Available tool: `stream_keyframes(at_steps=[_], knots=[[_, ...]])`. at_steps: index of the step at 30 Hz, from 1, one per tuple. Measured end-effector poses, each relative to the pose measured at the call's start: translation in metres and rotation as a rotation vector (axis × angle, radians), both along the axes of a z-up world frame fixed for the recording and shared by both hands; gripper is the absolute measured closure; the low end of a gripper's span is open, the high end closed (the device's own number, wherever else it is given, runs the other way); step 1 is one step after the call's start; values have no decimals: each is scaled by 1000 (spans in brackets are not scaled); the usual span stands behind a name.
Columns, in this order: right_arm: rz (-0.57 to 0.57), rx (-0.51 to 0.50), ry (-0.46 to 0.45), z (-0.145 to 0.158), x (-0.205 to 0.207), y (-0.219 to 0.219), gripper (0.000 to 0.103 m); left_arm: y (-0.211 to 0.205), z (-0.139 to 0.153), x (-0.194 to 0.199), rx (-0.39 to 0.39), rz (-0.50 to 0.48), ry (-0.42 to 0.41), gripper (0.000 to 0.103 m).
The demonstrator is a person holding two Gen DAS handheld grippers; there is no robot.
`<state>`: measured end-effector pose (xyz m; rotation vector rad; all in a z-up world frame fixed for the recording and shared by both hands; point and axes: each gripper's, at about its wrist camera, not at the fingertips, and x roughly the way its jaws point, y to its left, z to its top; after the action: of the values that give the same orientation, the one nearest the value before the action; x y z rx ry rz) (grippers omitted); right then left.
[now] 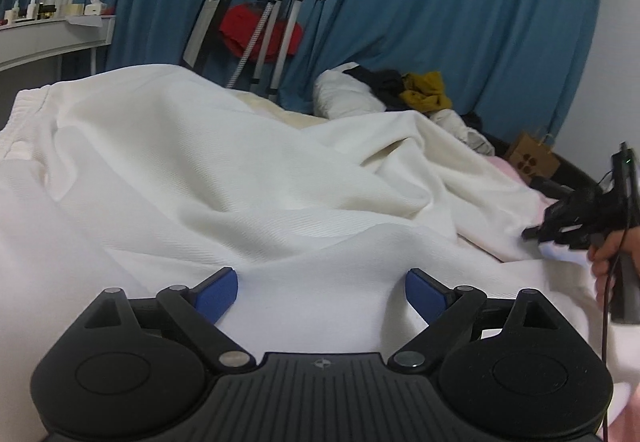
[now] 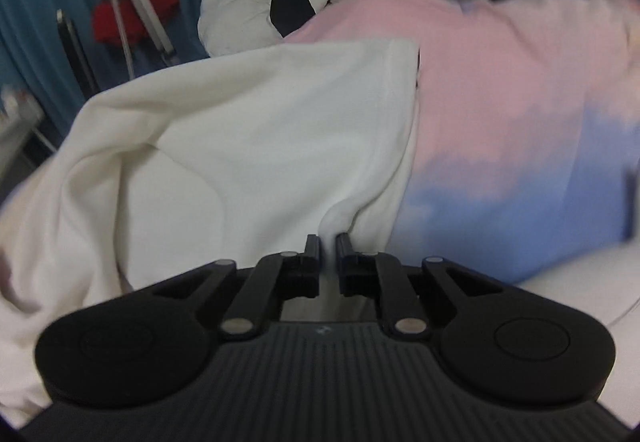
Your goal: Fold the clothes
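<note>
A large white garment [image 1: 208, 177] lies crumpled across the bed; its ribbed hem shows at the far left. My left gripper [image 1: 322, 292] is open, its blue fingertips [image 1: 218, 292] spread over the white cloth just below it, holding nothing. My right gripper [image 2: 328, 248] is shut on a pinched fold at the edge of the white garment [image 2: 248, 137], which lifts toward the jaws. The right gripper also shows at the right edge of the left wrist view [image 1: 560, 230], held in a hand at the garment's edge.
A pink and blue bedsheet [image 2: 520, 113] lies under the garment. A pile of clothes, white, black and mustard [image 1: 400, 91], sits at the back of the bed. A tripod [image 1: 272, 33] with a red cloth stands before blue curtains [image 1: 460, 13]. A white shelf [image 1: 48, 37] is at left.
</note>
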<state>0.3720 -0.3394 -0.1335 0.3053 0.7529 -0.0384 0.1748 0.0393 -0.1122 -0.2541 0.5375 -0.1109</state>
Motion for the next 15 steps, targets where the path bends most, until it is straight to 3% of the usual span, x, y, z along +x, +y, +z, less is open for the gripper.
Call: stream_keyframes(at_steps=[4, 9, 11, 15], knots=[[-48, -9, -130, 56, -12, -31, 92, -3, 6, -6, -12, -29, -37, 11], [-188, -169, -238, 125, 2, -85, 93, -19, 14, -14, 51, -90, -108, 11], [-253, -207, -238, 141, 15, -110, 93, -26, 14, -12, 78, -112, -114, 11], [-355, -397, -225, 144, 37, -144, 92, -27, 5, -4, 69, -120, -91, 11]])
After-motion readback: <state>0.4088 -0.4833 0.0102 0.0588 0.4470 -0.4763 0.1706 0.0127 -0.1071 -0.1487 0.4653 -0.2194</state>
